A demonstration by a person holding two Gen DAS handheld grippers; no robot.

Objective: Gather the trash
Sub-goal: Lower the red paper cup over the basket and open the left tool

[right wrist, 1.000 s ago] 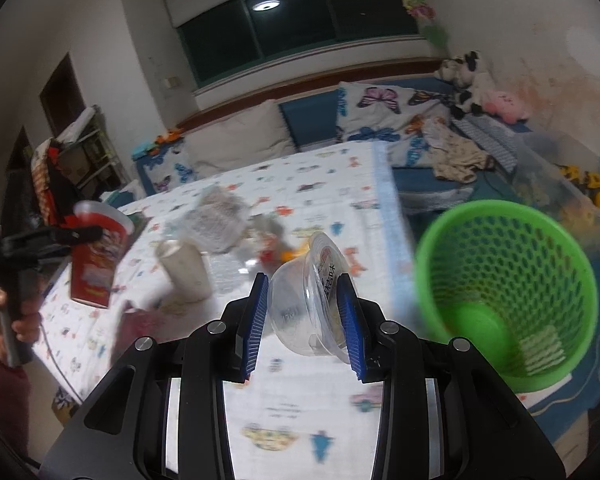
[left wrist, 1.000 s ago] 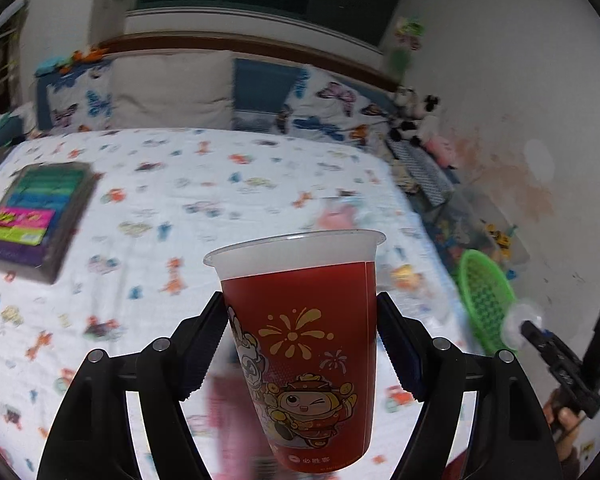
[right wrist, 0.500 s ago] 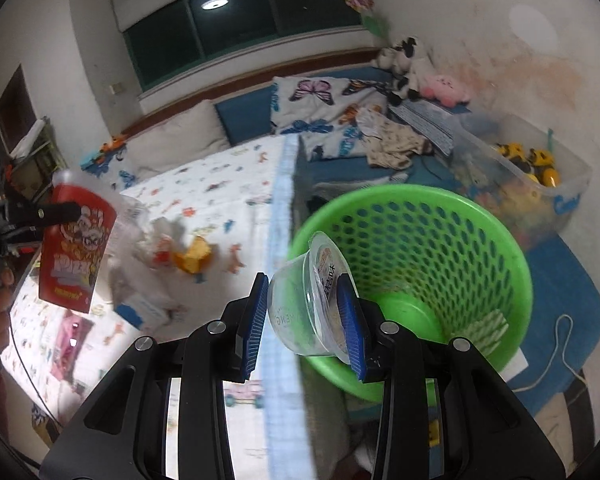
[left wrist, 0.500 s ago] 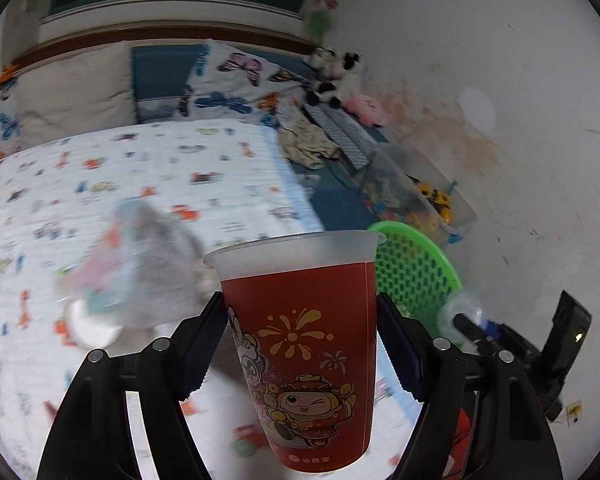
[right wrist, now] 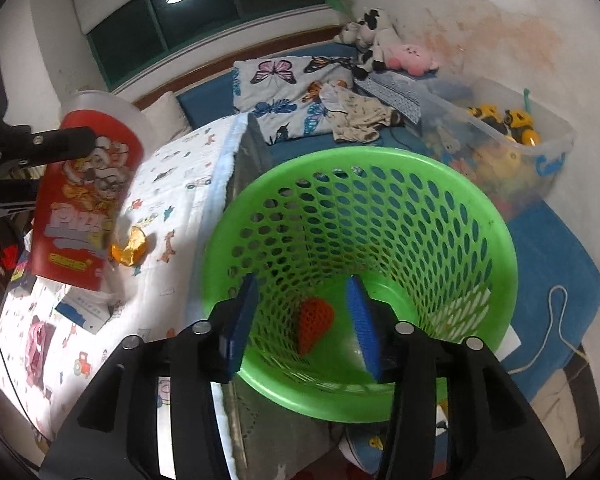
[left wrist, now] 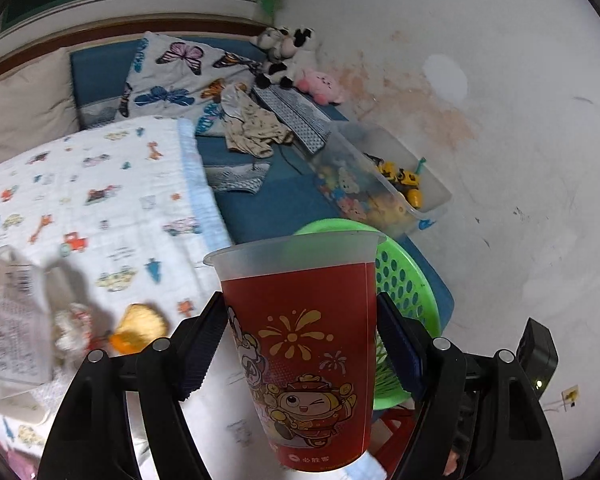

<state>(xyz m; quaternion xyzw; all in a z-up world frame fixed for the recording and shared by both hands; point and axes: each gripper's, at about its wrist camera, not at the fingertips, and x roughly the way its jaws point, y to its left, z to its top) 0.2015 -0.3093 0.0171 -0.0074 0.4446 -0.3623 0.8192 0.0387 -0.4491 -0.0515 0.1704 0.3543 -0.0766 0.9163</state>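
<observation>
Our right gripper (right wrist: 304, 320) hangs over the mouth of the green basket (right wrist: 452, 184), its blue pads spread apart with nothing between them; the basket's rim rings the fingers on every side, and through the mesh floor we see a red patch (right wrist: 315, 324); we cannot tell what it is. The basket stands just beside the edge of the bed, where the printed sheet (right wrist: 188, 184) ends in a pale blue border; a clear toy bin (right wrist: 540, 148) sits beyond it against the stained wall, and a white cord (right wrist: 556, 328) trails over the blue mat to the right. Our left gripper (left wrist: 300, 344) is clenched on the red cup (left wrist: 300, 344), upright, in the air over the sheet's corner, the basket's rim showing behind its frosted lip. On the sheet to the left lie a crumpled orange wrapper (left wrist: 140, 328), blurred white paper (left wrist: 12, 320) and a small box (right wrist: 84, 312); butterfly pillow (left wrist: 172, 76) and plush toys (left wrist: 288, 52) crowd the far end.
</observation>
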